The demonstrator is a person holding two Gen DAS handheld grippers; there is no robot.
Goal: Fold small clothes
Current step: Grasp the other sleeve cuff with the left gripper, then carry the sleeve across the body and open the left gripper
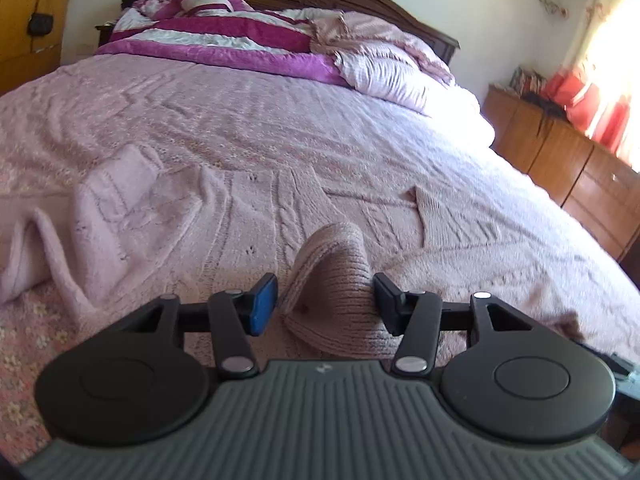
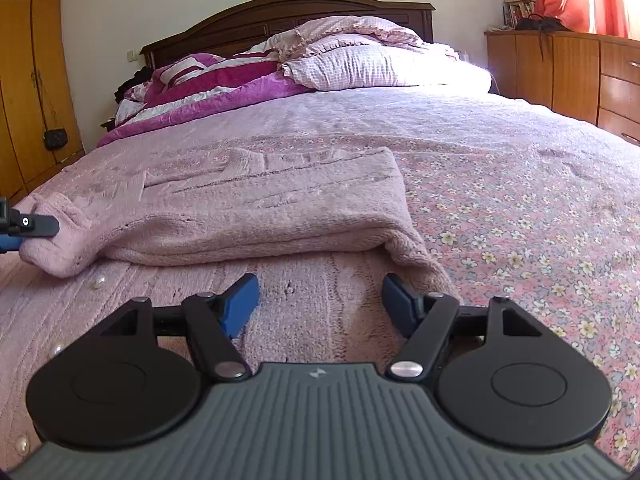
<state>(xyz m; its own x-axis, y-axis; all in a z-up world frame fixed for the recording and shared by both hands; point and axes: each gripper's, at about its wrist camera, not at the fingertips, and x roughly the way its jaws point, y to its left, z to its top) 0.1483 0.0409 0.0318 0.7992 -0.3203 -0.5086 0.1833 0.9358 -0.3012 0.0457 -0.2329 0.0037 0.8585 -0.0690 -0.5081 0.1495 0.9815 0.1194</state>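
A pink knitted sweater (image 1: pixel 224 216) lies spread on the bed, and its ribbed edge (image 1: pixel 332 280) stands up in a hump between the pads of my left gripper (image 1: pixel 326 292), which is shut on it. In the right wrist view one part of the sweater (image 2: pixel 260 200) is folded over the rest, and the left gripper's finger (image 2: pixel 36 226) shows at that fold's left end. My right gripper (image 2: pixel 320 296) hovers low over the sweater's near part, open, with only flat knit beneath its pads. Small pearl buttons (image 2: pixel 98 280) dot the knit on the left.
The bed wears a pink floral cover (image 2: pixel 520 208). Pillows (image 2: pixel 360 64) and a magenta blanket (image 2: pixel 208 88) pile up by the dark headboard (image 2: pixel 280 12). A wooden dresser (image 2: pixel 580 72) stands on the right, a wardrobe (image 2: pixel 28 80) on the left.
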